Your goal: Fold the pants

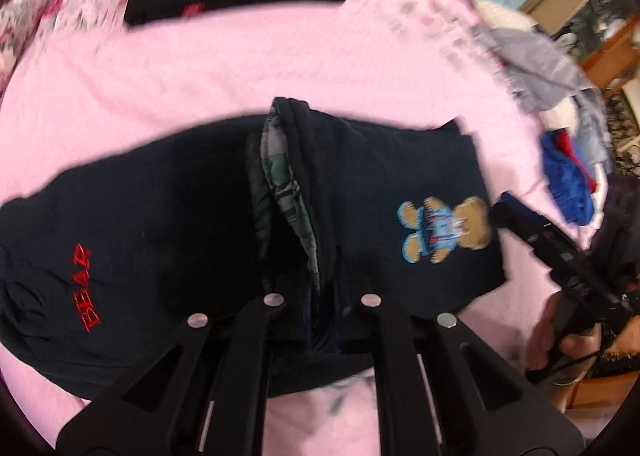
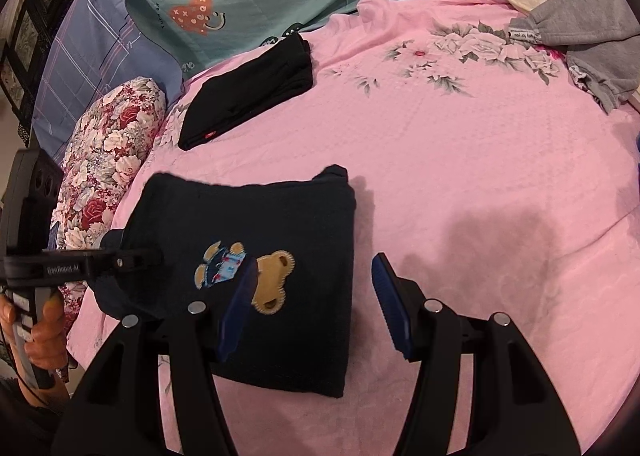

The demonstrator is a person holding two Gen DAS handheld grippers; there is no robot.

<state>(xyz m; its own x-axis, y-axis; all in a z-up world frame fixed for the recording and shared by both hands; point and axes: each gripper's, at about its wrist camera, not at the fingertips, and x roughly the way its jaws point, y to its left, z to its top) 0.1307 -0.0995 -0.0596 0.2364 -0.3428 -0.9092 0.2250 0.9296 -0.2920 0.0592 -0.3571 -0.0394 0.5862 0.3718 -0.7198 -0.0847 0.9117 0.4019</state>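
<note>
Jaws of the left gripper are clamped on the left edge of the navy pants, low and centre in both views, presumably to carry that edge over for another fold. Right gripper hovers with blue pads apart, empty, above the bear patch, ready to steady the cloth on the pink bedspread.

Bright, even light — left wrist view motion-blurred, right sharp with soft shadows — fisheye bending at edges.
</note>
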